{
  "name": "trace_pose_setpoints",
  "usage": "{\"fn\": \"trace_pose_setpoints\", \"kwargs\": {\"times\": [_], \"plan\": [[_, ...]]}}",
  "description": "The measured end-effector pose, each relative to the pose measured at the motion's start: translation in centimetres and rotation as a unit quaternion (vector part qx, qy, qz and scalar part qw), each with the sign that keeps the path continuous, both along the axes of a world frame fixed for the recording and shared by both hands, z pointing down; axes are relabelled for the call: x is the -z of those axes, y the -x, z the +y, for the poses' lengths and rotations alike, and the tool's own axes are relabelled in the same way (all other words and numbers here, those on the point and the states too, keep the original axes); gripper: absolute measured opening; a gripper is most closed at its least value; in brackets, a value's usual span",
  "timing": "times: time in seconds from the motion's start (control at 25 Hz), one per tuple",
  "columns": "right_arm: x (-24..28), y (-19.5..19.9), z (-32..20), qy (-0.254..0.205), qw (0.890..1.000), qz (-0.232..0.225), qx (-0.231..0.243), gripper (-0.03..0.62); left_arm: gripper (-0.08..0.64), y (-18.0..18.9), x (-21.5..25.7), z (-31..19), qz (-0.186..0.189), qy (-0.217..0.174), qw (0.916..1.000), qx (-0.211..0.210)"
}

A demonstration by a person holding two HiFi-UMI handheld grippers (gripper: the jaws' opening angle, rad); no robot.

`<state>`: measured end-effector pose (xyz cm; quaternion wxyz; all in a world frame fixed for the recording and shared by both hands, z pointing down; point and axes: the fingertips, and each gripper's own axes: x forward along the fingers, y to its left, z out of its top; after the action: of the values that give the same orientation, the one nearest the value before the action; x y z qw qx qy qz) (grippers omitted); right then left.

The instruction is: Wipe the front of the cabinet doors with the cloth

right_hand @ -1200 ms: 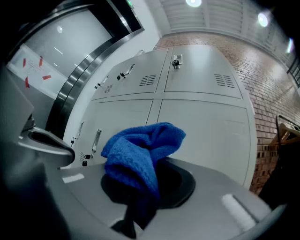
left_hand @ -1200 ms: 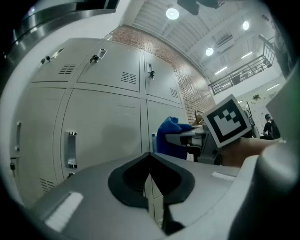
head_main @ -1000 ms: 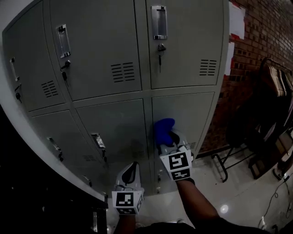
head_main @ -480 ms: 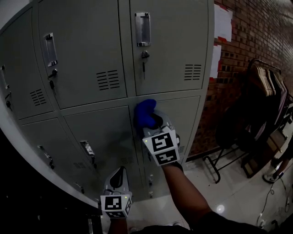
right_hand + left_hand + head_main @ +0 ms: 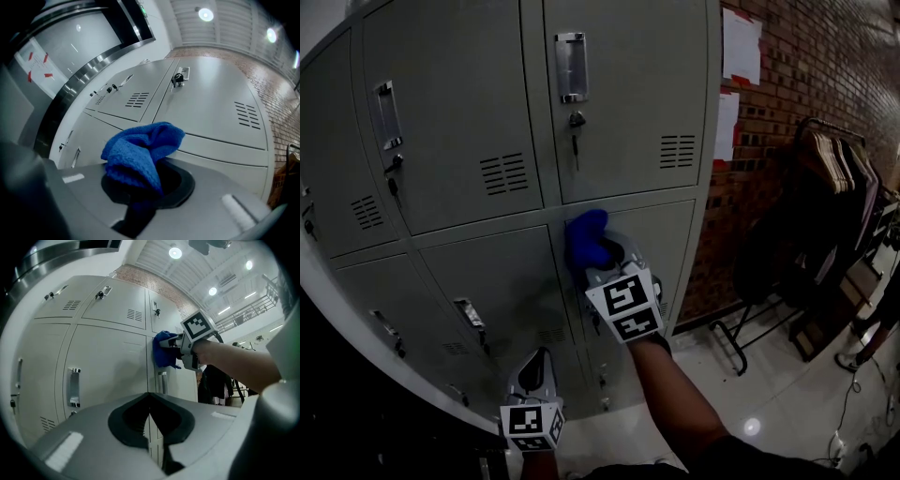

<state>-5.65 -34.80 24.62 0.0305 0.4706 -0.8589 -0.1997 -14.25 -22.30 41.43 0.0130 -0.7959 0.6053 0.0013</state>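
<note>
A blue cloth (image 5: 584, 241) is bunched in my right gripper (image 5: 602, 259), whose jaws are shut on it. It presses against the grey locker cabinet (image 5: 487, 112) at the left edge of the lower right door (image 5: 675, 239), just under the upper door. The right gripper view shows the blue cloth (image 5: 140, 152) spilling out over the jaws. My left gripper (image 5: 534, 367) hangs low before the bottom doors, shut and holding nothing. From the left gripper view the blue cloth (image 5: 164, 348) and the right gripper (image 5: 180, 344) show up against the door seam.
Door handles (image 5: 571, 66) and keys (image 5: 575, 127) stick out from the locker fronts. A brick wall (image 5: 806, 84) with papers stands to the right. A rack of dark clothes (image 5: 825, 206) and a metal frame (image 5: 750, 342) occupy the shiny floor at right.
My right gripper has carried the cloth up and leftward along the lower door to its top edge. The left gripper has stayed low.
</note>
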Motion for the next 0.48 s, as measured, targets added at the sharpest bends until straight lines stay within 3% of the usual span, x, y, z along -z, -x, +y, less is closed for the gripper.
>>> {"fn": "trace_pose_setpoints", "kwargs": {"times": [0.28,0.48], "plan": [[-0.4,-2.5,-0.6,0.013,1.0,-0.017,-0.003,0.057,0.012,-0.2,-0.1,-0.1,0.002,0.004,1.0,0.002],[-0.7,-5.0,-1.1,0.02,0.999,-0.031,-0.014,0.057,0.012,0.6,-0.4,-0.4,0.005,0.015,0.9995,0.027]]}}
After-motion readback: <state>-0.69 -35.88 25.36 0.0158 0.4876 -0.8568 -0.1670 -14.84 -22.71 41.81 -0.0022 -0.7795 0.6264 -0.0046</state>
